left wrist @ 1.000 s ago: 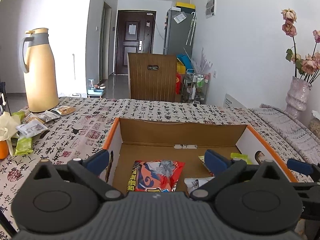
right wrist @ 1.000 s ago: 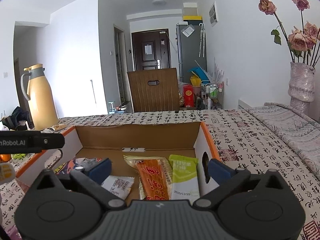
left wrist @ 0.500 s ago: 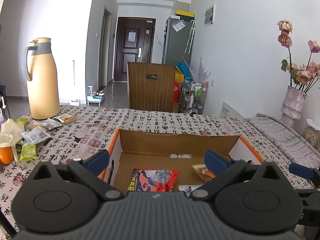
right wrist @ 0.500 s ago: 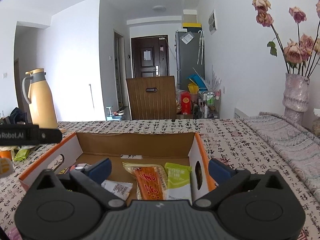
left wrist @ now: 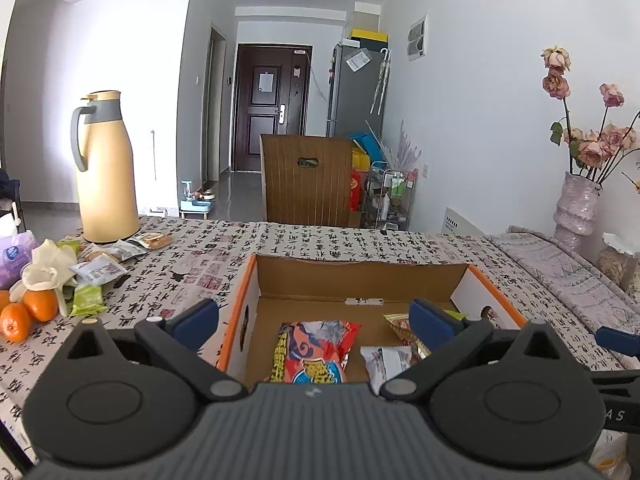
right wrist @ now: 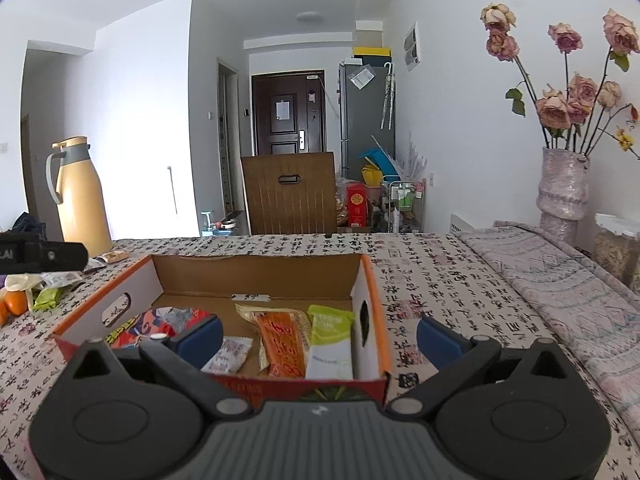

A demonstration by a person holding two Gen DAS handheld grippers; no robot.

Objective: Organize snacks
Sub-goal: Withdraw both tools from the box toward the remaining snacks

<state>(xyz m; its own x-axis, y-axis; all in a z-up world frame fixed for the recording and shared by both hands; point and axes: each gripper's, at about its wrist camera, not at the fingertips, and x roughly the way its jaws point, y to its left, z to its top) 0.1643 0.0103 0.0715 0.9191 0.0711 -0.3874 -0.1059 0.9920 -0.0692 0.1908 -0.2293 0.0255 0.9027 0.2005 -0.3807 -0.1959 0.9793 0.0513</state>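
My left tongs [left wrist: 314,314] and right tongs [right wrist: 320,330] both hang wide and empty at the bottom of their frames, over the near edge of the cardboard box [right wrist: 256,276]. Inside lie four snacks: a red packet [left wrist: 314,354], a small white sachet [right wrist: 228,358], an orange bar [right wrist: 282,346] and a green bar [right wrist: 331,340]. So I judge it partly done; loose packets [left wrist: 98,270] still wait at middle left beside the flask [left wrist: 105,168]. The wrappers' print is too small to read; the bench [right wrist: 448,280] cloth carries Chinese script.
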